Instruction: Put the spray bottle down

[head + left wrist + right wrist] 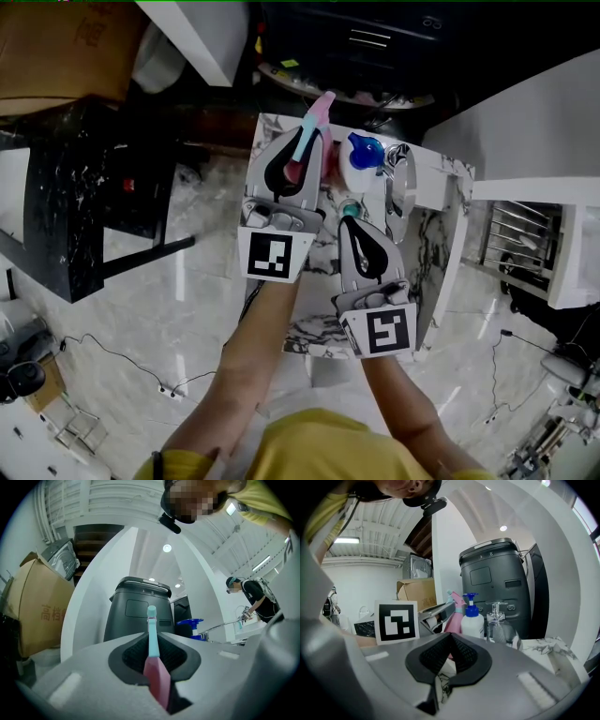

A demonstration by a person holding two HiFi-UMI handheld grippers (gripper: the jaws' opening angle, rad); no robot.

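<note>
The left claw (302, 159) pinched the pink spray bottle (317, 111), nozzle toward twelve o'clock, over the surface (427, 234) (apparently not yet set down); the right claw (354, 228) was pressed together, empty.

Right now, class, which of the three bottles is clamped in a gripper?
The pink spray bottle, teal-topped, in the left gripper; the white blue-pump bottle and the clear bottle stand free on the table.

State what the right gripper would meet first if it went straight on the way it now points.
Probably the pink spray bottle held in the left gripper, dead ahead of the right gripper; the white pump bottle stands just beside that line, so depth leaves doubt.
</note>
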